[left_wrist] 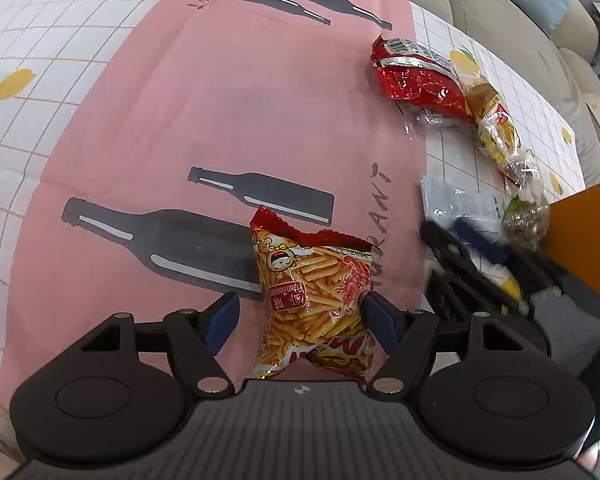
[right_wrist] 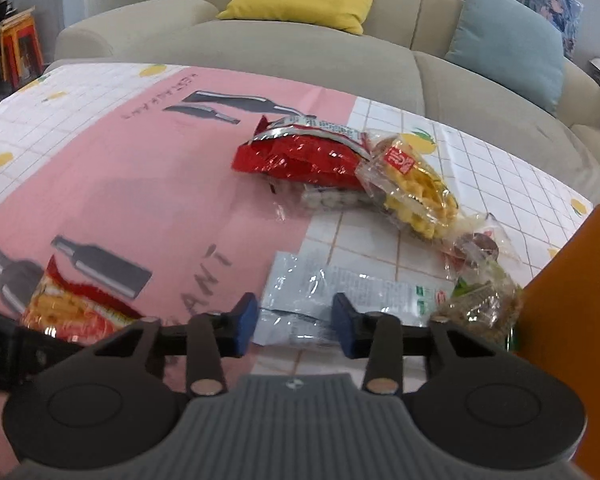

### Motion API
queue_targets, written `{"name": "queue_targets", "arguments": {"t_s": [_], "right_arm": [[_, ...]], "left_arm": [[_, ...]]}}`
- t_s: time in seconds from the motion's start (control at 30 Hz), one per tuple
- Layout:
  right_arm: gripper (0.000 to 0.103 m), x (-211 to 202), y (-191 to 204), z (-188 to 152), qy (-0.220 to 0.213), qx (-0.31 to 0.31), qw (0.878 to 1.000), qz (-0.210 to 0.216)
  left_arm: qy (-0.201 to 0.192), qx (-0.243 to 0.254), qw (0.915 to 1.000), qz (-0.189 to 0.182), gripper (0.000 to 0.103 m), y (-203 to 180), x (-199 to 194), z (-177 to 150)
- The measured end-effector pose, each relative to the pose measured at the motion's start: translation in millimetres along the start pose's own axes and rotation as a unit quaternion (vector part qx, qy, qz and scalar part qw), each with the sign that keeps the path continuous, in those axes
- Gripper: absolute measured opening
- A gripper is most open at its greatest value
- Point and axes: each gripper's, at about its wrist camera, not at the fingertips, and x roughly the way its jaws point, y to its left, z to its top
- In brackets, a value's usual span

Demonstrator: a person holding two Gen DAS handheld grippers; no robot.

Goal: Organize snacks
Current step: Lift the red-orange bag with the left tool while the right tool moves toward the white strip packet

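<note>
My left gripper [left_wrist: 302, 316] straddles the prawn-stick bag [left_wrist: 314, 296], lengthwise along the fingers, possibly touching one. My right gripper [right_wrist: 296, 326], part-open, straddles a white packet [right_wrist: 332, 296] beside an orange box [right_wrist: 572, 320].

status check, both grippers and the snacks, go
Left gripper open, straddling the prawn stick bag. Right gripper open over the clear white packet. Red bag, yellow puff bag loose beyond; orange box alongside. Nothing blocking.
</note>
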Motion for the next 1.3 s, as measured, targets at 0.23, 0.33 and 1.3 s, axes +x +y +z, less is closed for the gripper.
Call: {"name": "queue_targets", "arguments": {"t_s": [0.23, 0.33, 1.3], "right_arm": [[0.0, -29, -8, -35, 0.038, 0.002, 0.999, 0.01], [0.0, -39, -17, -46, 0.06, 0.01, 0.998, -0.003], [0.081, 1, -66, 1, 0.062, 0.388, 0.919, -0.023]], "left_arm": [[0.003, 0.018, 0.9998, -0.009, 0.077, 0, 0, -8], [0.001, 0.021, 0.9997, -0.011, 0.077, 1, 0, -10], [-0.061, 0.103, 0.9926, 0.02, 0.049, -27, 2, 23]]}}
